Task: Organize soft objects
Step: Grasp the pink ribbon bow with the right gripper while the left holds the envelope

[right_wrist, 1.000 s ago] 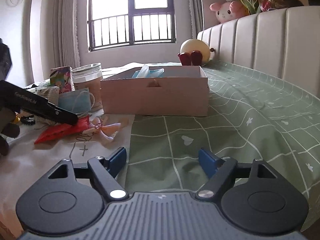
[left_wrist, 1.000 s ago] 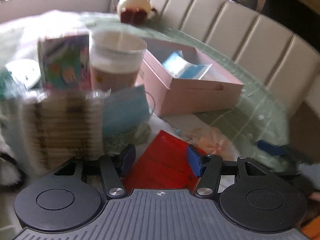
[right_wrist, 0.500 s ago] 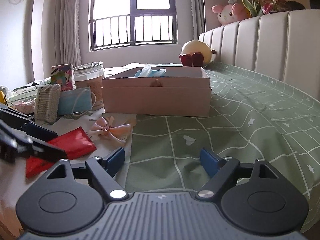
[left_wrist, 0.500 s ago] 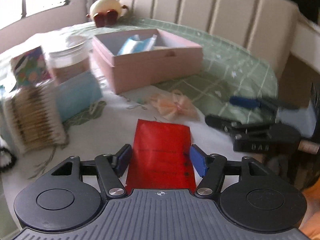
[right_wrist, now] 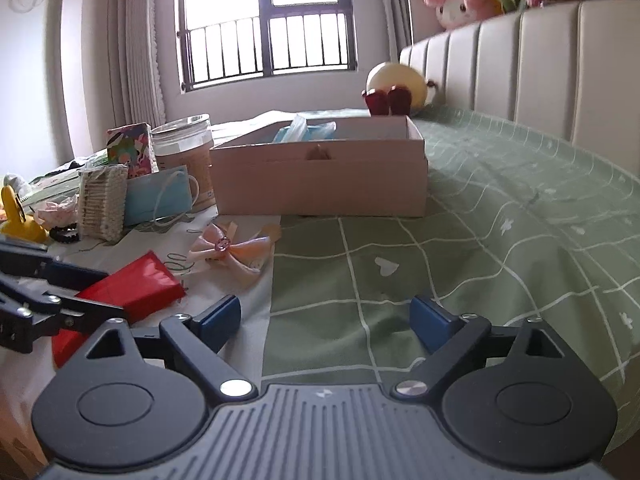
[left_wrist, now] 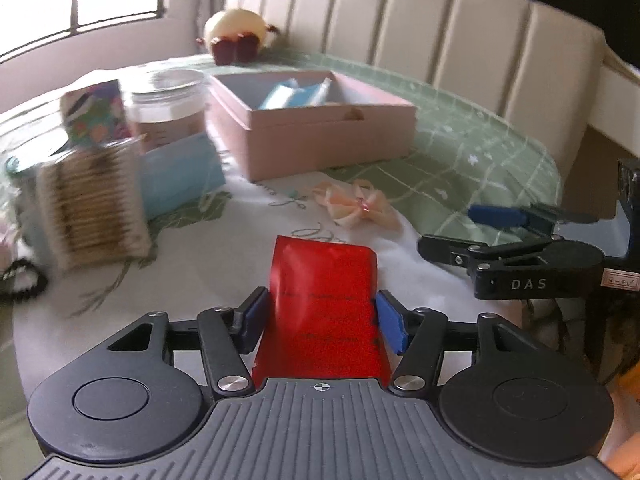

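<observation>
A red packet point(left_wrist: 324, 304) lies on the table between the blue pads of my left gripper point(left_wrist: 322, 318), which closes around its sides; it also shows in the right wrist view point(right_wrist: 132, 284). A pink bow point(left_wrist: 354, 204) point(right_wrist: 230, 248) lies beyond it. A blue face mask point(left_wrist: 180, 178) point(right_wrist: 158, 196) leans by a jar. The pink box point(left_wrist: 320, 132) point(right_wrist: 320, 168) holds blue masks. My right gripper point(right_wrist: 326, 318) is open and empty over the green cloth, to the right of the packet.
A bundle of cotton swabs point(left_wrist: 90, 204), a clear-lidded jar point(left_wrist: 168, 108) and a colourful carton point(left_wrist: 96, 114) stand at the left. A plush toy point(left_wrist: 236, 36) sits at the back. A cushioned bench point(left_wrist: 460, 44) runs behind the table point(right_wrist: 500, 216).
My left gripper has swung from the mask and jar toward the red packet and narrowed onto it. The right gripper has barely moved.
</observation>
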